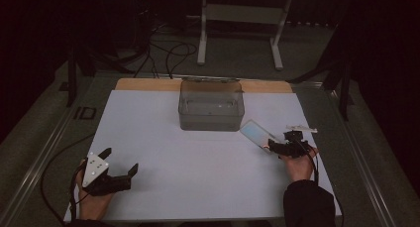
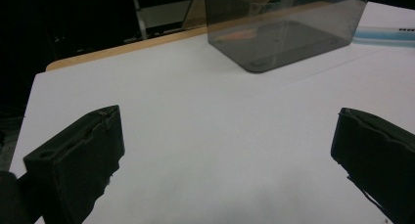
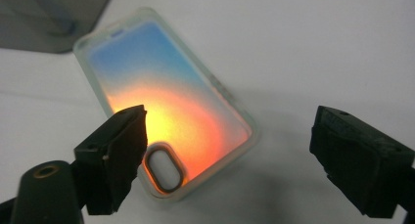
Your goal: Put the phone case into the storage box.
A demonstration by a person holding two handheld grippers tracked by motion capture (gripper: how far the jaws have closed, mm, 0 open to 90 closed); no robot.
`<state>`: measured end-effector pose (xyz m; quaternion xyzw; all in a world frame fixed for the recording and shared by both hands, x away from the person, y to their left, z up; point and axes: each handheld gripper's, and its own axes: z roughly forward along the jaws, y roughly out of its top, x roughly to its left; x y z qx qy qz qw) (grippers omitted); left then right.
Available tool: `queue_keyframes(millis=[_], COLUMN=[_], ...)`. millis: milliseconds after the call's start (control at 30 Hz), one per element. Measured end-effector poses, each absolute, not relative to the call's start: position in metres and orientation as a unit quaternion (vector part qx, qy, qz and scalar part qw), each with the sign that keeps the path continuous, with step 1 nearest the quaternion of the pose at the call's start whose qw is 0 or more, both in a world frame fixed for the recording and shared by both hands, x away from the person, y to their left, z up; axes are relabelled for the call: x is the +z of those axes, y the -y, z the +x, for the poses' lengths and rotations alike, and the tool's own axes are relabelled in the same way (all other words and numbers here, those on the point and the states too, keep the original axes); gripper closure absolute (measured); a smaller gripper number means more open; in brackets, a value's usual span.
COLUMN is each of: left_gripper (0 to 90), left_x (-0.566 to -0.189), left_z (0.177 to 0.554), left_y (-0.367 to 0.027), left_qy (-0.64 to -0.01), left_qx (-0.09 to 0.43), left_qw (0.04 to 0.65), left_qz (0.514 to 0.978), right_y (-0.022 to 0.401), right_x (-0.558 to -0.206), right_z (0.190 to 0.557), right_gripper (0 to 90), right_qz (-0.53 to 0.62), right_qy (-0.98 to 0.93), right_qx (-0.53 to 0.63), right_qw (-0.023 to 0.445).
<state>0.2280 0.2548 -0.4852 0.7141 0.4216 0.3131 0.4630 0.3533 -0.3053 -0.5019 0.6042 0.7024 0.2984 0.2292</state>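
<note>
High view: a person's two hands are each holding a pair of tongs over a white surface [image 1: 198,157].
Left tongs [image 1: 120,163]: resting low near the front left corner of the surface, jaws standing wide apart with nothing between them.
Left gripper view: both black jaws are framing bare white surface; a smoky clear box [image 2: 286,28] is standing well beyond them.
Right tongs [image 1: 274,146]: reaching in at the right side of the surface, tips at the near end of a phone case [image 1: 255,132].
Right gripper view: the phone case [image 3: 166,104] is lying flat on the surface, blue at its far end, orange and yellow at its near end, with an oval camera cut-out nearest the tongs.
Right tongs state: jaws are standing wide; the left jaw is overlapping the case's near edge, the right jaw is well clear of it; pads are not pressing on it.
Box [image 1: 211,105]: sitting at the back centre, the case lying just beside its right front corner.
</note>
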Motion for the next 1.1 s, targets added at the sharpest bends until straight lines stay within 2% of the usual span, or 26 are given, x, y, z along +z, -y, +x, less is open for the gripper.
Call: queue_keyframes(millis=[100,400,467,500,667,700,900,1100], left_gripper=[0.2,0.2,0.2,0.2,0.2,0.2,0.3,0.2], left_x=[-0.485,-0.485,-0.485,-0.485,-0.485,-0.485,-0.485,-0.486], left_z=[0.228,0.228,0.228,0.228,0.228,0.228,0.228,0.229], left_y=[-0.255,-0.255,-0.255,-0.255,-0.255,-0.255,-0.255,-0.254], left_qy=[-0.422,-0.422,-0.422,-0.422,-0.421,-0.421,-0.421,-0.420], left_qx=[0.313,0.313,0.313,0.313,0.314,0.314,0.314,0.314], left_qw=[0.463,0.462,0.462,0.462,0.461,0.461,0.460,0.457], left_qz=[0.714,0.714,0.714,0.714,0.715,0.715,0.716,0.719], right_y=[0.305,0.302,0.303,0.304,0.307,0.310,0.315,0.316], right_x=[-0.506,-0.512,-0.513,-0.513,-0.512,-0.511,-0.509,-0.510], right_z=[0.354,0.356,0.356,0.356,0.356,0.356,0.354,0.351], right_gripper=[19.8,48.1,50.5,56.6,64.3,69.9,81.2,87.7], right_qz=[0.612,0.626,0.628,0.629,0.633,0.633,0.630,0.629], right_qy=[-0.702,-0.703,-0.703,-0.704,-0.703,-0.704,-0.711,-0.710], right_qx=[0.291,0.272,0.268,0.267,0.261,0.256,0.244,0.253], right_qw=[0.220,0.199,0.198,0.195,0.192,0.194,0.197,0.191])
